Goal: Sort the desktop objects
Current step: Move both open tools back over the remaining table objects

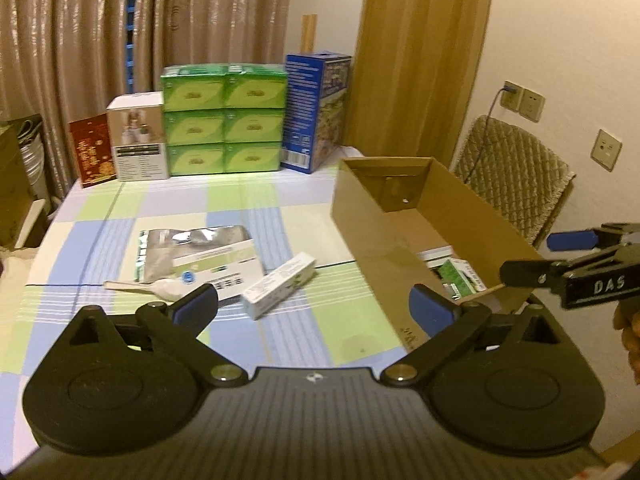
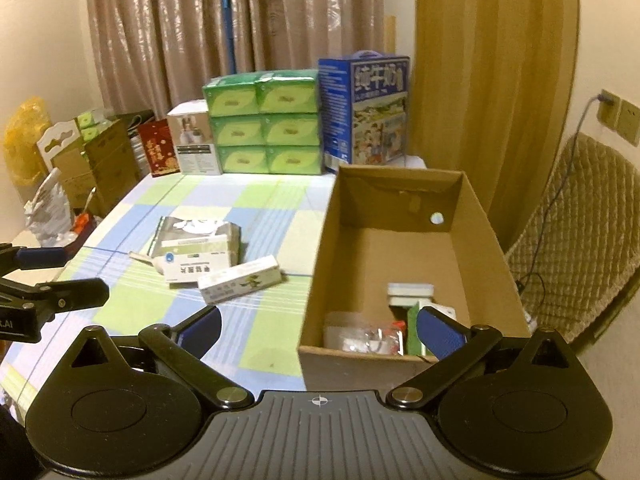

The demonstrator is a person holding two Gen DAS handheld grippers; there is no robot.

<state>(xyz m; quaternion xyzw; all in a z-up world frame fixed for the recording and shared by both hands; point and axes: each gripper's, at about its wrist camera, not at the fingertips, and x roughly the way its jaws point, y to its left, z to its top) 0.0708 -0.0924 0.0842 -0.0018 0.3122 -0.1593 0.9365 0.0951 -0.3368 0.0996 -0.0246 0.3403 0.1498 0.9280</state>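
A brown cardboard box [image 1: 380,240] [image 2: 484,216] stands open on the right of the checked tablecloth, with several small packs lying in its near end [image 2: 408,296]. Left of it lie a long white carton [image 1: 280,284] [image 2: 240,280], a flat white and green box [image 1: 224,264] [image 2: 192,260], a silver foil pouch [image 1: 188,240] [image 2: 196,228] and a white spoon-like item [image 1: 160,288]. My left gripper [image 1: 316,308] hovers open above the table near the white carton. My right gripper [image 2: 320,330] is open over the box's near left corner, nothing between its fingers.
At the table's far edge stand stacked green tissue packs [image 1: 224,120] [image 2: 264,120], a blue milk carton case [image 1: 316,112] [image 2: 364,112], a white box [image 1: 136,140] and a red one [image 1: 92,148]. A quilted chair [image 2: 580,232] sits right of the table; cartons and bags [image 2: 96,160] crowd the left.
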